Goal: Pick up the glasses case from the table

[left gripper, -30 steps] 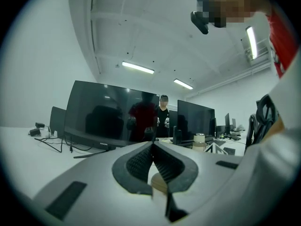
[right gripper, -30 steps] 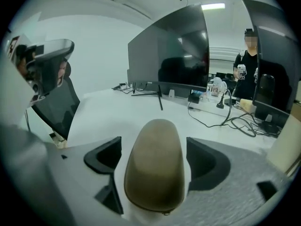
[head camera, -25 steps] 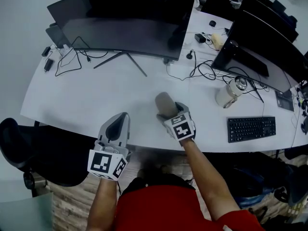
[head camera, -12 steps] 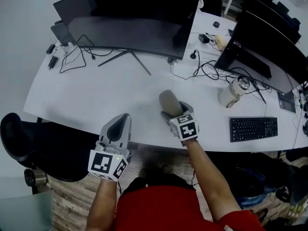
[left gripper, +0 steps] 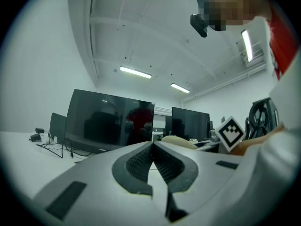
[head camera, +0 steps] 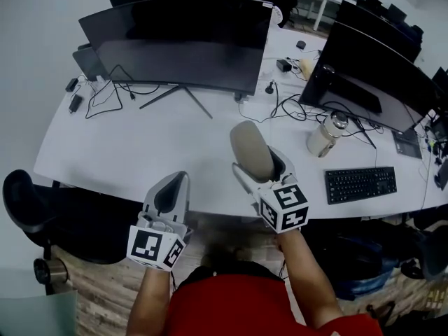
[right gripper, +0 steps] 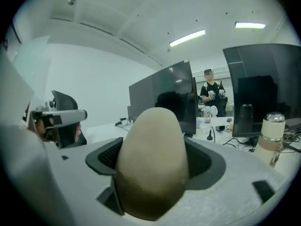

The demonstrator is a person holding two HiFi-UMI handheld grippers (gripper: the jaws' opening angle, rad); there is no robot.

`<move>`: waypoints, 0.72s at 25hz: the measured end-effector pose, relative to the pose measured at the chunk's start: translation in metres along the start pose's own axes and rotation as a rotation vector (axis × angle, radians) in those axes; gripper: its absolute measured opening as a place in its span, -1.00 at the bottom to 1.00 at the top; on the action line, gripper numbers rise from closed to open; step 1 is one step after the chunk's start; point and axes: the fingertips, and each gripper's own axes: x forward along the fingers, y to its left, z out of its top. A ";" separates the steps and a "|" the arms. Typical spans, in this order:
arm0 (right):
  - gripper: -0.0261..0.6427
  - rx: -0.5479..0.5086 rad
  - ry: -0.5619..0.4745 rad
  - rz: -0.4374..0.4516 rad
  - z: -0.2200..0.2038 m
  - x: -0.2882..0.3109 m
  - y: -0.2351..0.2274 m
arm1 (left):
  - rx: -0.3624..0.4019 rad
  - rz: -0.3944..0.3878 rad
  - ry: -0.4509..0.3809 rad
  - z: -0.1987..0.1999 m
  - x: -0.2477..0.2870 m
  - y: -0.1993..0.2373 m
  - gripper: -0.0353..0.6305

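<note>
A smooth white desk (head camera: 140, 149) in a bright office carries dark curved monitors (head camera: 175, 40) and a black keyboard (head camera: 360, 184). The right gripper (head camera: 260, 165) pinches the matte beige, egg-rounded case (head camera: 250, 145) above the desk's front edge. The left gripper (head camera: 175, 184) is pressed together, empty.

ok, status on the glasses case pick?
Left gripper shut, empty. Right gripper shut on the glasses case, case up off the table. Monitor and bottle well clear.
</note>
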 end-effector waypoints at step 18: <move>0.24 0.039 -0.273 -0.039 0.071 -0.113 0.043 | 0.037 -0.078 -0.118 0.052 -0.021 -0.028 -0.86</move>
